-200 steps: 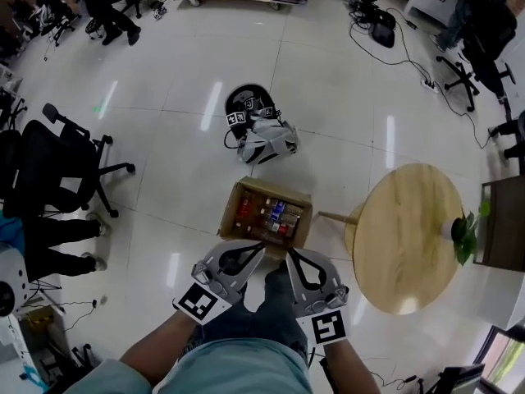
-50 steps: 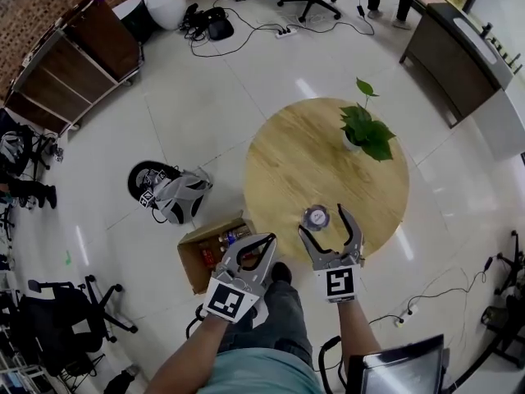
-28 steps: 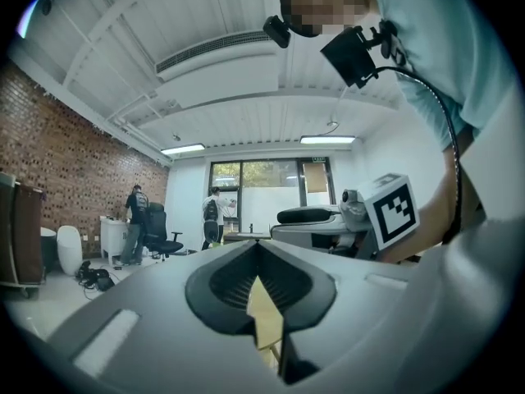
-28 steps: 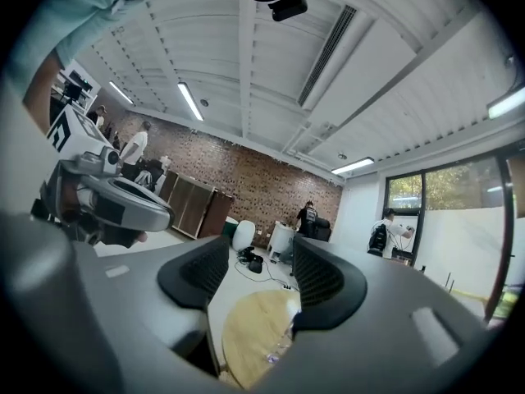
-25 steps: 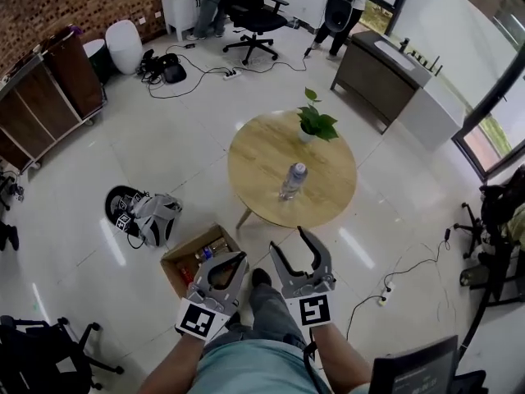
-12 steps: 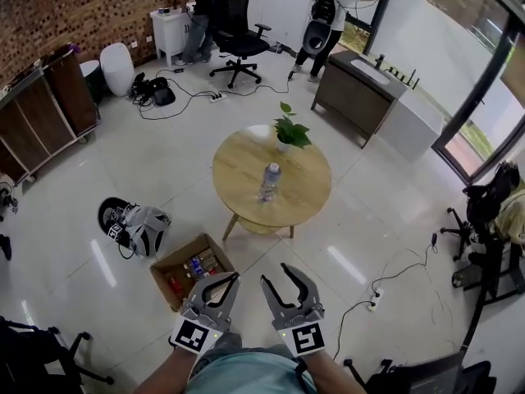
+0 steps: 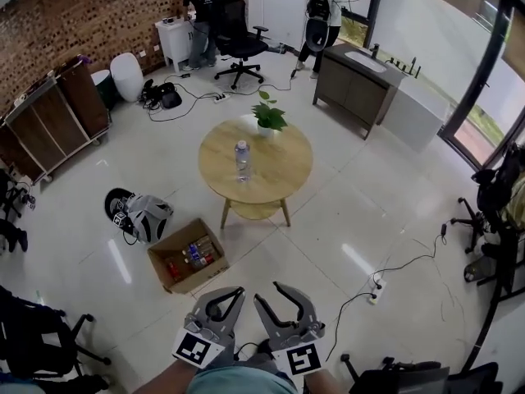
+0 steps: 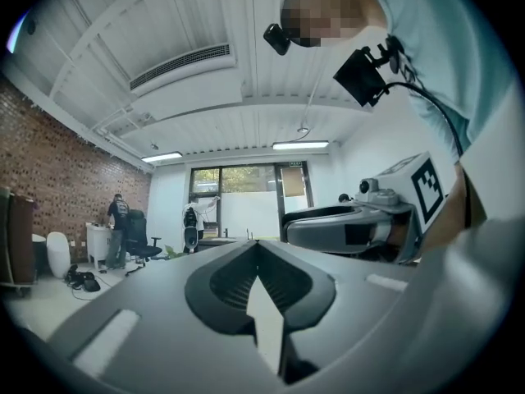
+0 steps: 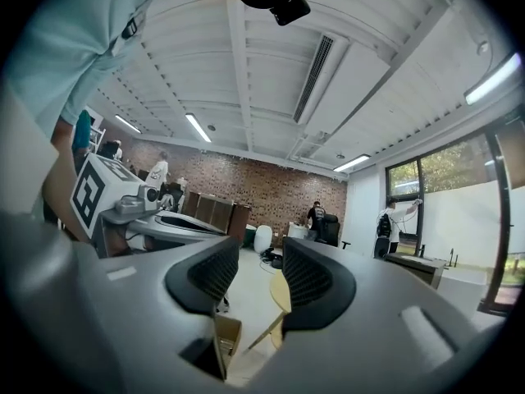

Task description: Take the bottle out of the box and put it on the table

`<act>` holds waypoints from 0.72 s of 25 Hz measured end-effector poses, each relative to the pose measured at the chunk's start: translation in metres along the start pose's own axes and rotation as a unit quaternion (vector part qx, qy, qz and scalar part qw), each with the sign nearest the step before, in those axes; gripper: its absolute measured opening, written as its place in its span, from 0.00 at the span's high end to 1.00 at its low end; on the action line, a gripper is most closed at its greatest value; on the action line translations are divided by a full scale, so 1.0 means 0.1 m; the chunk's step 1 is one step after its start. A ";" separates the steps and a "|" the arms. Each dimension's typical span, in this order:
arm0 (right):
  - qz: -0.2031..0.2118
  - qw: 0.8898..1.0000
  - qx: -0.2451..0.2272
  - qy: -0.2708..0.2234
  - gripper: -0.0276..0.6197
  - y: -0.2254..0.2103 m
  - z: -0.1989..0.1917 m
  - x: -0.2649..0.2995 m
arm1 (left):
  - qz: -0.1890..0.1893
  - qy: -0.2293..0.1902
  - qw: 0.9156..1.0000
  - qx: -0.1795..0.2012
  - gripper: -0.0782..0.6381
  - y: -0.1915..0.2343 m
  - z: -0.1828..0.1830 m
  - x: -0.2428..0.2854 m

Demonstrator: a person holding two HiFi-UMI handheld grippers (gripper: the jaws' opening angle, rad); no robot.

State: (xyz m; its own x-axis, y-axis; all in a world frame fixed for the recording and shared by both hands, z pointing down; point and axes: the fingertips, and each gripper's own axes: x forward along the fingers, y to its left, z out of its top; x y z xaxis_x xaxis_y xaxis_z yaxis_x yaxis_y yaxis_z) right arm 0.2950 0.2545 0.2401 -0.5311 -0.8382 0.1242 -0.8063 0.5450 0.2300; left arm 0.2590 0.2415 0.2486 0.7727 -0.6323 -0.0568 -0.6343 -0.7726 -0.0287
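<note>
The clear bottle (image 7: 241, 159) stands upright on the round wooden table (image 7: 275, 175), far from both grippers. On the floor to the table's left lies the open cardboard box (image 7: 168, 279), with several bottles inside. My left gripper (image 7: 239, 290) is held low at the bottom of the head view, shut and empty; its tips meet in the left gripper view (image 8: 257, 242). Beside it, my right gripper (image 7: 267, 292) has a gap between its jaws, which are closing with nothing between them. In the right gripper view (image 9: 261, 261) the table edge (image 9: 280, 292) and the box (image 9: 226, 335) show through that gap.
A potted plant (image 7: 267, 118) stands at the table's far edge. A grey backpack with a helmet (image 7: 138, 214) lies left of the box. A power strip and cable (image 7: 376, 290) cross the floor at the right. A dark cabinet (image 7: 354, 80), office chairs and people stand beyond.
Both grippers have drawn back from the table, which now sits farther off and smaller in view. The right gripper's jaws have narrowed. The bottle stays on the table.
</note>
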 end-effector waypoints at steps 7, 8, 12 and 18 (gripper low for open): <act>0.020 0.999 0.027 -0.026 0.71 0.22 0.12 -0.53 | 0.016 0.011 0.999 0.032 0.88 -0.44 0.17 -0.21; 0.016 0.999 0.032 -0.033 0.71 0.25 0.15 -0.56 | 0.017 0.008 0.999 0.036 0.88 -0.47 0.20 -0.25; -0.012 0.993 0.068 -0.091 0.71 0.39 0.40 -0.63 | 0.011 -0.007 0.999 0.044 0.88 -0.51 0.32 -0.46; -0.015 0.995 0.053 -0.084 0.73 0.83 0.58 -0.50 | 0.013 -0.010 0.999 0.033 0.88 -0.29 0.44 -1.04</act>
State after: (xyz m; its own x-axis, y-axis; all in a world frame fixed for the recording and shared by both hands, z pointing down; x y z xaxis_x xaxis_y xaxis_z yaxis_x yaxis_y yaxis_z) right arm 0.2395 0.3434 0.1971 -0.5353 -0.8434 -0.0469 -0.8406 0.5264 0.1276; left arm 0.1958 0.3322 0.2115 0.7552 -0.6507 -0.0791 -0.6555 -0.7494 -0.0930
